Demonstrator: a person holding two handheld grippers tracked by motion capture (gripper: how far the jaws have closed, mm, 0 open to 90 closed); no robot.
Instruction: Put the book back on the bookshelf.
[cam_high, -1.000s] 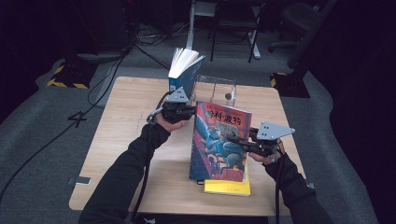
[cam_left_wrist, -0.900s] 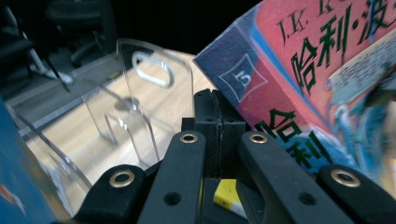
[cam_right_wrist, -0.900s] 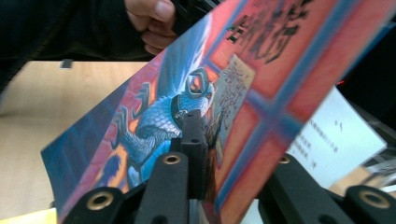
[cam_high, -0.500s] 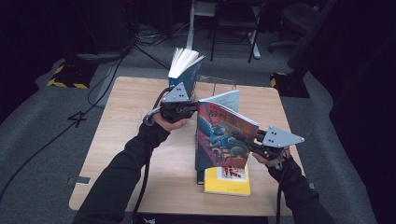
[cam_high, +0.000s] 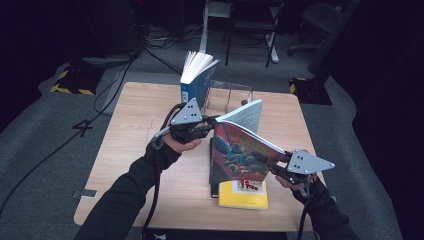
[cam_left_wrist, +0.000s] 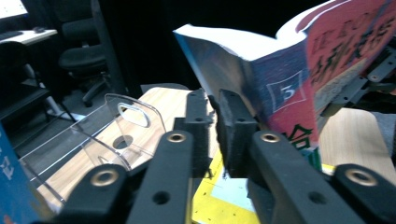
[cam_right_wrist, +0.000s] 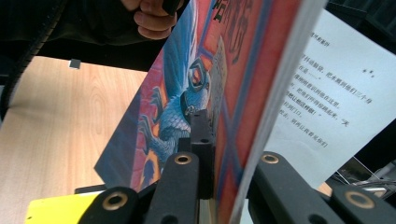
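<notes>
A red book with a blue creature on its cover (cam_high: 240, 155) stands tilted above a yellow book (cam_high: 245, 196); a white inner page shows at its top. My left gripper (cam_high: 211, 123) meets the red book's upper left corner by the spine. In the left gripper view its jaws (cam_left_wrist: 215, 107) have just been easing apart; only a thin slit shows, and the book (cam_left_wrist: 299, 79) runs into it. My right gripper (cam_high: 272, 167) is shut on the cover's fore edge. In the right gripper view (cam_right_wrist: 219, 140) one jaw presses on the cover art (cam_right_wrist: 187, 93).
A blue book (cam_high: 197, 82) with fanned pages stands upright at the back, beside a clear acrylic bookend (cam_high: 231, 92). The wooden table (cam_high: 125, 150) has bare surface to the left. A dark book edge (cam_high: 214, 192) lies under the yellow one. Chairs and cables lie beyond the table.
The red book lay flat on the pile; now it is raised and tilted, with its cover swung up. The right hand moved outward to the right, and the left hand rose.
</notes>
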